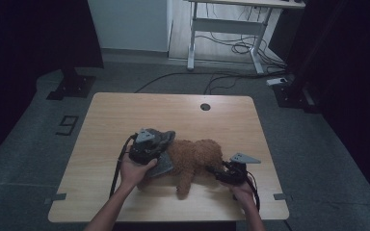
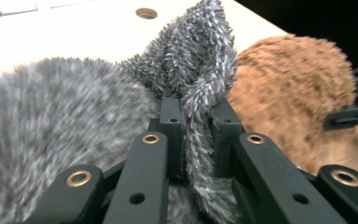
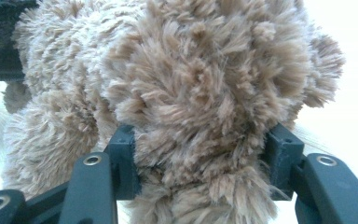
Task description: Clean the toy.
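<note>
Left gripper (image 1: 150, 144) clamped on a fold of grey fuzzy cloth (image 2: 200, 70), pinched thin between the jaws. Right gripper (image 1: 223, 174) gripping the brown plush toy (image 1: 195, 156) at one end, pile bulging between the pads (image 3: 123, 161). Plush toy lying on its side in the near half of the wooden table (image 1: 125, 110), long axis running across, left to right. Grey cloth draped over the toy's left end, touching it, with the left gripper on top of that end. Probably pulling the cloth along the toy's length next: cloth at the left end, toy pinned from the right, so left hand nearer the cloth.
</note>
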`<state>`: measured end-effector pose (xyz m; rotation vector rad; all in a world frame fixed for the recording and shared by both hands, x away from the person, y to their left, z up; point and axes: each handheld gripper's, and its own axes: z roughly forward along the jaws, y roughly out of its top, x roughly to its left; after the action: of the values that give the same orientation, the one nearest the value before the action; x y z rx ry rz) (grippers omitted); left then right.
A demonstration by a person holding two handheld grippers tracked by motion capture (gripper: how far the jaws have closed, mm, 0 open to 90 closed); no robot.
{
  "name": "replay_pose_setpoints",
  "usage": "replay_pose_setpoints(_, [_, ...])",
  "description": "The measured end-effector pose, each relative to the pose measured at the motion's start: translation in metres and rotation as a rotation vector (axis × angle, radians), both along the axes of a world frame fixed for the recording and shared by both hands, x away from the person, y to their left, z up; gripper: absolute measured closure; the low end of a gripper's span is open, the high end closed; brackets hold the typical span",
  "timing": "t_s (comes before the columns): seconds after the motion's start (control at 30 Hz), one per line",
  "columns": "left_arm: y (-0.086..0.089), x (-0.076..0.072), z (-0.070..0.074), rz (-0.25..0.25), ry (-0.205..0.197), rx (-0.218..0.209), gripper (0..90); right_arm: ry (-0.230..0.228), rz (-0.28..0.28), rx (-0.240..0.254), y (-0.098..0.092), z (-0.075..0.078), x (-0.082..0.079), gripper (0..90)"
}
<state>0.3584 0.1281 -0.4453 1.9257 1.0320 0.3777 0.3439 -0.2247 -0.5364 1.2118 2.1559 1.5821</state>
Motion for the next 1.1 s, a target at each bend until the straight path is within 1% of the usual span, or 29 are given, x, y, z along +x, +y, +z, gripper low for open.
replay_pose_setpoints(0.07, [0.010,0.001,-0.003,0.030,-0.001,0.006,78.6,-0.001,0.003,0.000,-0.001,0.000,0.000,43.2])
replay_pose_setpoints(0.1, [0.014,0.002,-0.006,0.047,0.010,0.007,78.7,0.001,0.003,0.001,-0.001,0.000,0.000,43.2])
replay_pose_setpoints(0.13, [0.019,0.004,-0.010,0.064,0.029,0.019,78.8,0.001,0.003,0.002,-0.001,-0.001,0.000,43.2])
replay_pose_setpoints(0.17, [0.022,0.006,-0.015,0.072,0.058,0.023,78.8,0.001,0.001,0.002,-0.001,-0.001,0.000,43.2])
replay_pose_setpoints(0.2, [0.025,0.007,-0.018,0.074,0.080,-0.010,78.8,0.001,0.002,0.003,-0.001,-0.001,0.000,43.2])
replay_pose_setpoints(0.23, [0.026,0.007,-0.017,0.073,0.086,-0.038,78.9,0.000,0.005,0.002,-0.002,-0.001,0.000,43.1])
replay_pose_setpoints(0.27, [0.024,0.005,-0.013,0.064,0.069,-0.045,78.9,-0.001,0.004,0.006,-0.002,-0.002,0.000,43.1])
replay_pose_setpoints(0.33, [0.016,0.001,0.000,0.035,0.024,-0.058,78.9,0.007,0.000,0.014,-0.004,-0.002,0.001,43.1])
replay_pose_setpoints(0.4, [0.004,-0.004,0.016,-0.003,-0.018,-0.056,79.0,0.011,0.001,0.020,-0.005,-0.002,0.001,43.0])
replay_pose_setpoints(0.47, [-0.013,-0.007,0.030,-0.051,-0.051,-0.056,79.0,0.004,0.000,0.017,-0.005,-0.002,0.000,43.1])
replay_pose_setpoints(0.53, [-0.034,-0.009,0.039,-0.097,-0.069,-0.038,78.9,0.004,-0.002,0.016,-0.004,-0.002,0.000,43.0])
replay_pose_setpoints(0.57, [-0.045,-0.010,0.041,-0.120,-0.069,-0.035,78.8,0.004,-0.002,0.017,-0.004,-0.002,0.000,43.0])
replay_pose_setpoints(0.63, [-0.070,-0.007,0.042,-0.165,-0.056,-0.036,78.7,0.005,-0.001,0.015,-0.004,-0.002,0.000,42.9])
replay_pose_setpoints(0.7, [-0.098,-0.005,0.039,-0.213,-0.031,-0.031,78.6,0.004,0.002,0.013,-0.005,-0.002,0.000,42.8])
replay_pose_setpoints(0.73, [-0.112,-0.005,0.036,-0.242,-0.021,-0.014,78.6,0.004,0.002,0.012,-0.005,-0.002,0.000,42.8])
replay_pose_setpoints(0.8, [-0.138,-0.007,0.028,-0.290,-0.006,0.035,78.6,0.003,0.000,0.014,-0.005,-0.002,-0.001,42.8])
replay_pose_setpoints(0.87, [-0.157,-0.006,0.018,-0.315,0.008,0.082,78.6,0.002,0.000,0.015,-0.004,-0.002,-0.001,42.8])
replay_pose_setpoints(0.93, [-0.166,-0.003,0.005,-0.321,0.038,0.111,78.6,0.000,0.002,0.011,-0.005,-0.002,-0.001,42.8])
replay_pose_setpoints(0.97, [-0.166,-0.001,0.000,-0.316,0.043,0.105,78.5,0.000,0.002,0.011,-0.004,-0.002,-0.001,42.9])
replay_pose_setpoints(1.03, [-0.159,0.001,-0.004,-0.310,0.062,0.058,78.7,0.002,0.000,0.005,-0.004,-0.003,-0.001,42.9])
replay_pose_setpoints(1.07, [-0.156,0.001,-0.005,-0.305,0.059,0.053,78.8,0.002,0.003,0.005,-0.005,-0.003,-0.001,42.9])
replay_pose_setpoints(1.1, [-0.151,0.000,-0.004,-0.298,0.048,0.062,78.9,0.000,0.004,0.002,-0.004,-0.003,-0.001,43.0])
